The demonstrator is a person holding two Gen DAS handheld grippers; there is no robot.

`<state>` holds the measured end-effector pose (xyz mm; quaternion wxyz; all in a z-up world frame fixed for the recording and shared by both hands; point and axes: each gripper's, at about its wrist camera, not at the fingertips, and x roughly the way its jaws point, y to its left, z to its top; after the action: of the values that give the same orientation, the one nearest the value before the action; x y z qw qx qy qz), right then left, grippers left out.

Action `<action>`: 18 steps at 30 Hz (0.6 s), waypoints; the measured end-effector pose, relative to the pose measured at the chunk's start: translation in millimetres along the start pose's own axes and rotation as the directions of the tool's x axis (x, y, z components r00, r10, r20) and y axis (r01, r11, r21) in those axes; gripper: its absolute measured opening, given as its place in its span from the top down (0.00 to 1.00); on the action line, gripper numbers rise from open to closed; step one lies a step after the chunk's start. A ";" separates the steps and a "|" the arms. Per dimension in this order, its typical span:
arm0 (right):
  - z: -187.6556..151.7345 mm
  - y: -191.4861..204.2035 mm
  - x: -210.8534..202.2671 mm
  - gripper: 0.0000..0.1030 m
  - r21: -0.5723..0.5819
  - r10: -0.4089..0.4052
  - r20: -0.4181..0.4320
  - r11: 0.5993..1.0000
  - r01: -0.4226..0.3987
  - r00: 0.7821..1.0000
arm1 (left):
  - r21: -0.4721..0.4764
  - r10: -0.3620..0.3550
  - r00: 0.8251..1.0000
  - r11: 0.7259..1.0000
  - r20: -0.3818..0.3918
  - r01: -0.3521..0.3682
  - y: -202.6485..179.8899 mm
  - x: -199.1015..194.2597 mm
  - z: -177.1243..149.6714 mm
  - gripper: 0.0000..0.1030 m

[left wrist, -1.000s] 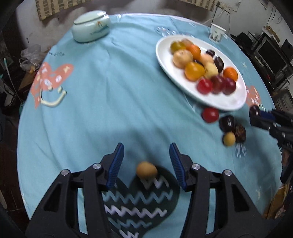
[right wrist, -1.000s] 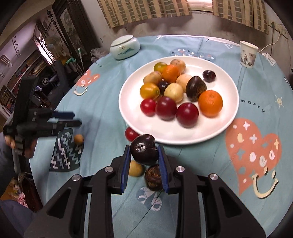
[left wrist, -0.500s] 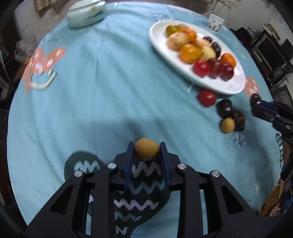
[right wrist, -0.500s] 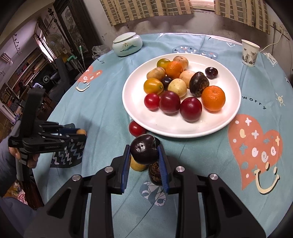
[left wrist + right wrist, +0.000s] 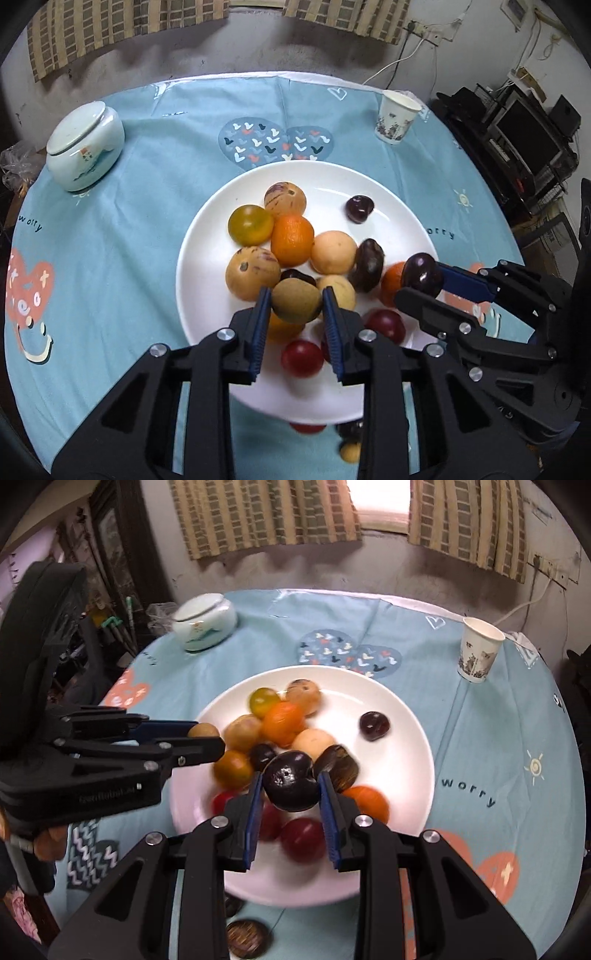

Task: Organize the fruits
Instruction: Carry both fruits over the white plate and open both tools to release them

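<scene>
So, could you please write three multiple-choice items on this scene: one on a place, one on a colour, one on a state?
1. Where is the paper cup?
A. on the plate
B. on the cloth beyond the plate
C. in a gripper

2. What colour is the plate?
A. white
B. blue
C. black

3. The right gripper is
A. open and empty
B. shut on a dark fruit
C. shut on an orange

Key: B, it stands apart on the cloth; A, its bare rim shows white; B, the pads clamp the dark fruit.
</scene>
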<state>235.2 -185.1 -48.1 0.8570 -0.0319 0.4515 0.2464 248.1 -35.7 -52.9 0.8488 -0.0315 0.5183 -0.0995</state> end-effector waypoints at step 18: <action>-4.5 -3.7 -37.9 0.44 -0.006 0.016 0.046 1.000 -0.016 0.999 | 0.022 0.069 0.989 0.997 0.133 -0.072 9.2 -50.9 -20.5 0.39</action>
<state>215.6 -204.6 -21.5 0.8650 -0.0250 0.4312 0.2553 208.6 -15.4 -19.3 0.8845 -0.0085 0.4606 -0.0740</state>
